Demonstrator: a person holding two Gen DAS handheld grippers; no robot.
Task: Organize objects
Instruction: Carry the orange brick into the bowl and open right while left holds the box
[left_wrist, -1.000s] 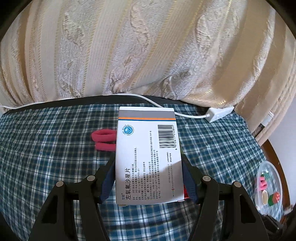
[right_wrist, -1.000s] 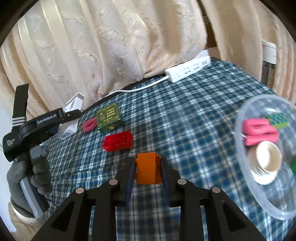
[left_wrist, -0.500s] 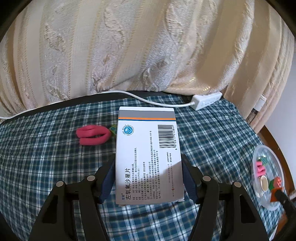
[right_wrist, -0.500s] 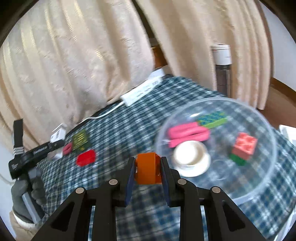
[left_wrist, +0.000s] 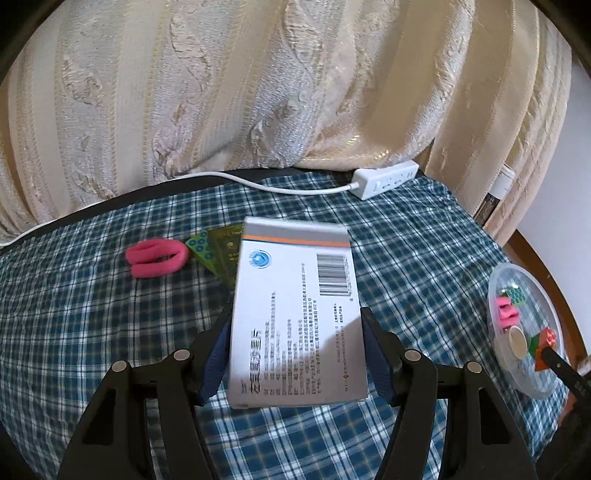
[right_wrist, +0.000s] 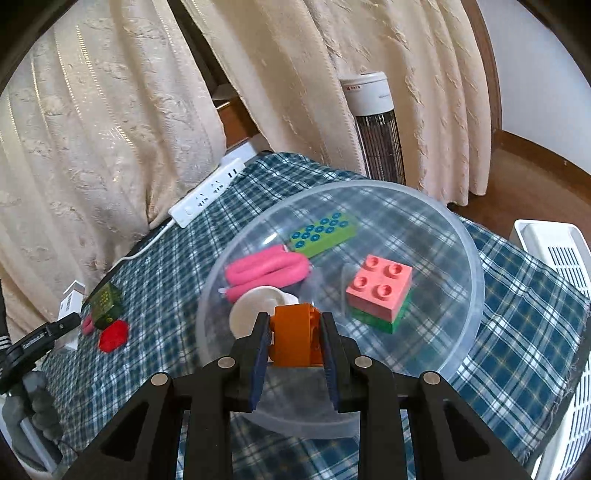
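- Right wrist view: the checked cloth (right_wrist: 517, 295) fills mid-frame and drops off at the right edge beside a white basket (right_wrist: 554, 258).
- Clear bowl (right_wrist: 476, 295) sits centre; bare cloth lies at its left.
- Left gripper (left_wrist: 297, 354) clamps the white box (left_wrist: 295, 314), lower centre.
- Right gripper (right_wrist: 295, 341) grasps an orange block (right_wrist: 293, 339) over the bowl's near rim.

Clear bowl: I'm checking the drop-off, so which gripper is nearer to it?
Right. The right gripper holds an orange block over the clear bowl; the left gripper sits well across the cloth.
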